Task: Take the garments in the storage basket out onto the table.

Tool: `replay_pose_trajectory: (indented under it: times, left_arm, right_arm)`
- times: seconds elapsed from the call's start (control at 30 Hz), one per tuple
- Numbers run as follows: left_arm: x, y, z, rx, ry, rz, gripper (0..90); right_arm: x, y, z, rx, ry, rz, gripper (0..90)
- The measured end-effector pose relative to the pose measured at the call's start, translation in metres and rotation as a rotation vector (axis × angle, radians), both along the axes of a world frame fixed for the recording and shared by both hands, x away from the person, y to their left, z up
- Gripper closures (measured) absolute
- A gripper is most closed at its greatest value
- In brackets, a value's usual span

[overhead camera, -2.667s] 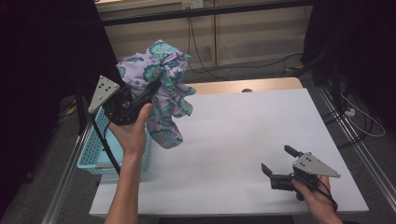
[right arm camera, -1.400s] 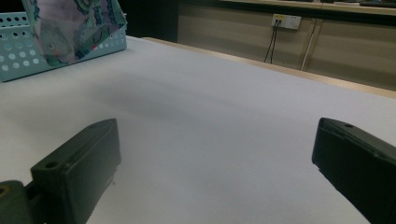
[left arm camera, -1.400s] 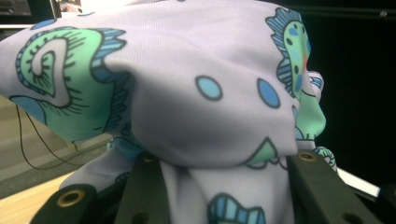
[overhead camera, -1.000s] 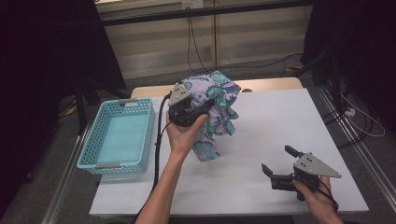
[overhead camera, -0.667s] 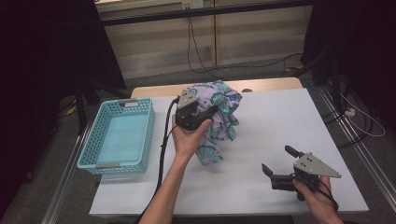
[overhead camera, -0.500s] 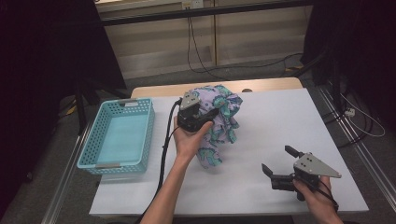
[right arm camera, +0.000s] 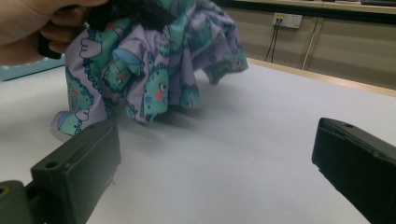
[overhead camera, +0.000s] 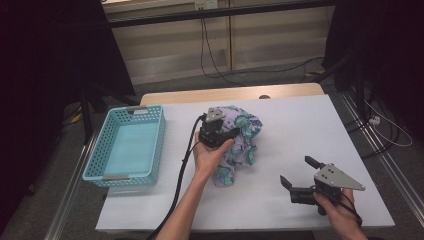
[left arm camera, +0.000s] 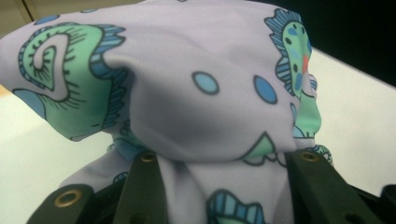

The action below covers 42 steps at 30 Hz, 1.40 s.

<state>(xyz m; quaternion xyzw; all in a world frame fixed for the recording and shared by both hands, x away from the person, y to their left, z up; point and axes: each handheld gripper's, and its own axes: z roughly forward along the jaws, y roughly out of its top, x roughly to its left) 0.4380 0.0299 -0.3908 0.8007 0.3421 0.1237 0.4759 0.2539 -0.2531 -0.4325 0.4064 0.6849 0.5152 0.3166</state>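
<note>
One garment (overhead camera: 240,140) clamped in left gripper (overhead camera: 222,136) | lowering onto table (overhead camera: 300,125) | right gripper (overhead camera: 297,176) agape, idle | next: release, spread flat

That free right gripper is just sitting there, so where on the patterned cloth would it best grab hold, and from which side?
Probably the loose lower hem of the patterned cloth, reached level from the right gripper's own side. The left gripper is shut on the bunched top, so the folds hang down and the hem trails onto the white table. That edge is thin enough for the open jaws to slide around.
</note>
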Motion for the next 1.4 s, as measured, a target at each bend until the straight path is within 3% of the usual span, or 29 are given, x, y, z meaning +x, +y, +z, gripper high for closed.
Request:
replay_pose_trajectory:
  times: [0.13,0.33,0.6,0.8,0.87,1.13,1.2,1.27,1.33,1.4]
  left_arm:
    - [0.001,-0.004,-0.009,0.034,0.034,-0.004,62.7]
    - [0.002,-0.008,-0.018,0.067,0.047,-0.013,62.4]
    - [0.006,-0.013,-0.04,0.124,0.089,-0.02,60.0]
    - [0.005,-0.022,-0.051,0.21,0.061,-0.021,51.8]
    - [0.006,-0.023,-0.053,0.222,0.044,-0.008,42.3]
    - [0.009,-0.015,-0.048,0.16,0.118,-0.007,10.7]
    - [0.007,-0.013,-0.043,0.143,0.147,0.0,7.8]
    - [0.004,-0.008,-0.035,0.118,0.118,-0.002,7.1]
    - [-0.001,-0.002,-0.025,0.049,0.077,-0.018,7.9]
    - [-0.005,0.002,-0.017,0.048,0.04,0.003,7.1]
  right_arm:
    - [0.0,0.0,0.0,0.0,-0.001,0.001,0.9]
    - [0.0,0.0,0.0,0.0,0.001,0.0,0.9]
    - [0.0,0.0,0.0,0.0,0.002,0.0,0.9]
    - [0.0,0.0,-0.001,0.001,0.006,0.003,1.0]
    - [0.0,0.0,-0.002,0.001,0.008,0.002,1.1]
    - [0.001,-0.003,-0.002,0.01,0.01,0.002,1.2]
    - [0.002,-0.003,-0.002,0.01,0.009,0.003,1.2]
    - [0.002,-0.002,-0.002,0.006,0.008,0.005,1.2]
    - [0.002,-0.001,-0.001,0.005,0.007,0.009,1.2]
    - [0.001,0.0,-0.001,0.003,0.005,0.009,1.2]
